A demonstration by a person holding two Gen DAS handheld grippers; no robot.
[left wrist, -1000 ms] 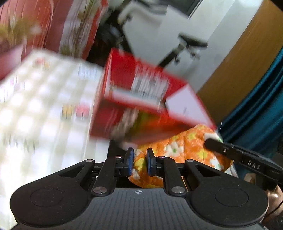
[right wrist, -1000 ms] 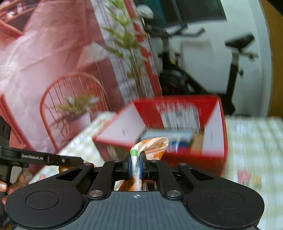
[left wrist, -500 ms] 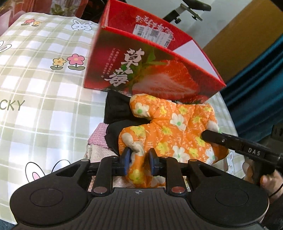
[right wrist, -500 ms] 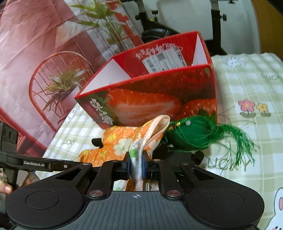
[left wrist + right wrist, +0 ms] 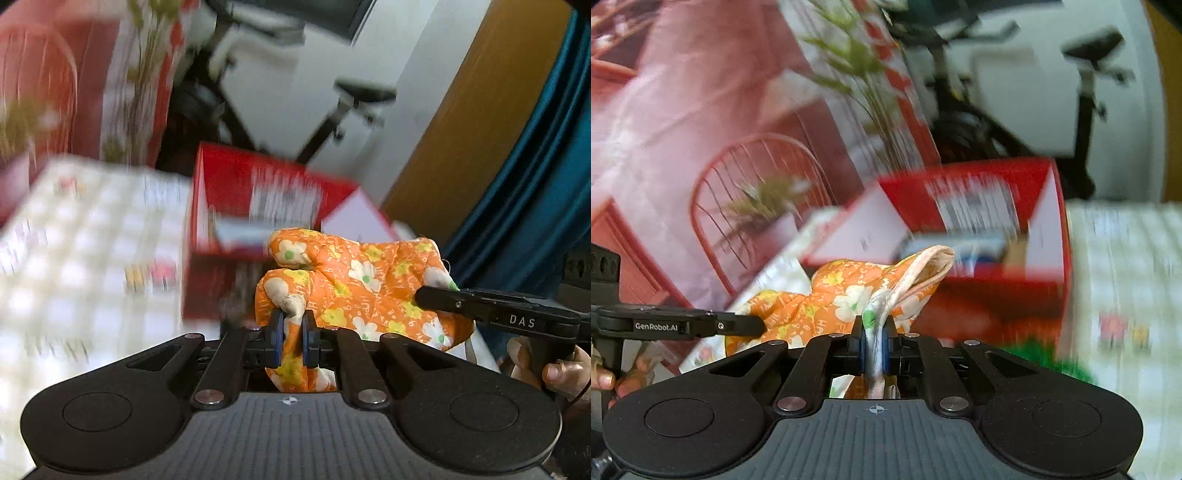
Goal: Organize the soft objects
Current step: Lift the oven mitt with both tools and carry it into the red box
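The left gripper [image 5: 292, 339] is pinching a bunched fold of the orange floral cloth [image 5: 362, 280], its blue fingers [image 5: 274, 338] clenched hard on the fabric, and the right gripper [image 5: 874, 345] is doing the same at the opposite end, its fingers [image 5: 885, 343] clamped on a twisted white-lined hem. The cloth is hanging between the two, clear of the counter [image 5: 88, 266], its long axis running from one gripper across to the other; in the left wrist view the right gripper's black finger is showing at the cloth's right edge, with the person's hand [image 5: 546, 363] behind it. Beyond the cloth, straight ahead of both grippers, the red box [image 5: 990, 236] is standing open-topped near the counter's far edge, with some blurred items already lying inside. The cloth's upper folds are sitting just in front of the box's near rim and about level with it, so the coming move seems to be turning on carrying it forward over that rim; both hands look about equally near. The box's raised side flaps are narrowing the opening, while the checked counter to either side is offering freer room, apart from a blurred green thing [image 5: 1049, 360] lying right of the right gripper.
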